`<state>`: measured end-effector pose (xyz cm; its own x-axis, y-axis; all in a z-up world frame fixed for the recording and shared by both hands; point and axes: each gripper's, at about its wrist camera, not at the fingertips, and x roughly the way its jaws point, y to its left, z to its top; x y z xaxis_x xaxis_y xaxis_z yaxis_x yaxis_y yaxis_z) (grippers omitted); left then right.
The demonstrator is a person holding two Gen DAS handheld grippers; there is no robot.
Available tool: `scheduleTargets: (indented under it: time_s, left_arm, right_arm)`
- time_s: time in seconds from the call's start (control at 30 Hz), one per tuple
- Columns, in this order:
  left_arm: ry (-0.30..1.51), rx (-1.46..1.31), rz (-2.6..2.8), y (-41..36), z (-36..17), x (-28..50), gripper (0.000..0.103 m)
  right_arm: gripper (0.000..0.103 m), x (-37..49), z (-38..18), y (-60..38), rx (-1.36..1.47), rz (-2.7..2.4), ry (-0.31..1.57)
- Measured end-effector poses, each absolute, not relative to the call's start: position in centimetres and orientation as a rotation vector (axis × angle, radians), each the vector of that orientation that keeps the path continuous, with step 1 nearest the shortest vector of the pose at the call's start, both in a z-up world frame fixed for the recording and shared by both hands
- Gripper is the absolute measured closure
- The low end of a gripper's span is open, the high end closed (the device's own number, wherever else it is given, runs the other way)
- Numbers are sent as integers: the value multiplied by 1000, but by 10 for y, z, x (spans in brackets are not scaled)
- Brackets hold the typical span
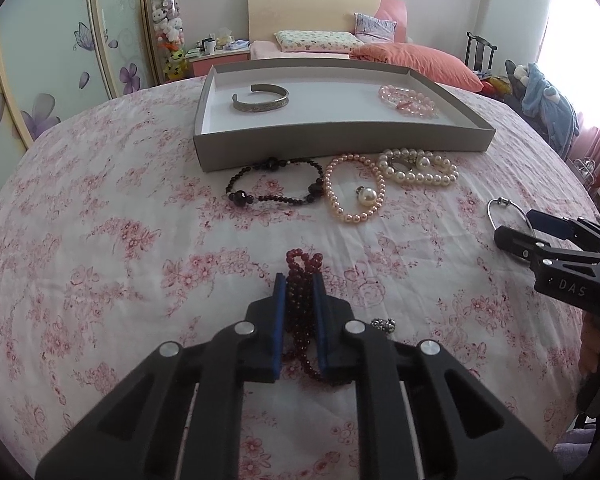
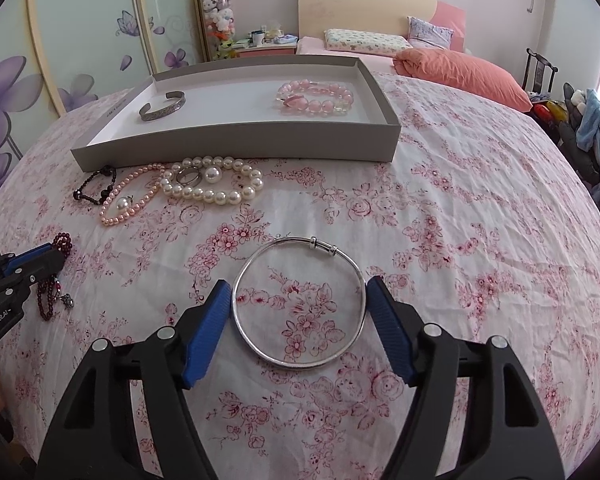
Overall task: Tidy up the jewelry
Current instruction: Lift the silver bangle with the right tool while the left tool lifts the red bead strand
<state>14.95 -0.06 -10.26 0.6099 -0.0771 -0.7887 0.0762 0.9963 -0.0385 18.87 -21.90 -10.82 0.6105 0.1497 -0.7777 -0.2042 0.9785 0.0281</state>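
Observation:
My left gripper is shut on a dark red bead strand that lies on the flowered bedspread; it also shows in the right wrist view. My right gripper is open, its blue pads on either side of a silver bangle lying flat on the bed; the pads look close to or touching its rim. A grey tray holds a metal cuff and a pink bead bracelet. Before the tray lie a black bead bracelet, a pink pearl bracelet and a white pearl strand.
A loose pearl pendant sits inside the pink pearl bracelet. A ring lies on the white pearls. A small metal charm lies by the left gripper. Pillows and a headboard are behind the tray.

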Motion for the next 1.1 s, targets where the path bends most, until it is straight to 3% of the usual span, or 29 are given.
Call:
scheduleTargets:
  time_s: [0.8, 0.9, 1.0, 1.1]
  left_arm:
    - [901, 3, -97, 2, -98, 144, 93]
    - [907, 16, -102, -1, -99, 143, 86]
    - [910, 39, -94, -6, -101, 143, 58]
    - [904, 68, -77, -10, -103, 142, 57]
  right_arm:
    - [34, 184, -105, -216, -46, 213, 885]
    - [33, 185, -105, -216, -53, 210, 890]
    - [33, 186, -106, -215, -65, 204, 892]
    - [33, 187, -106, -214, -69, 201, 893]
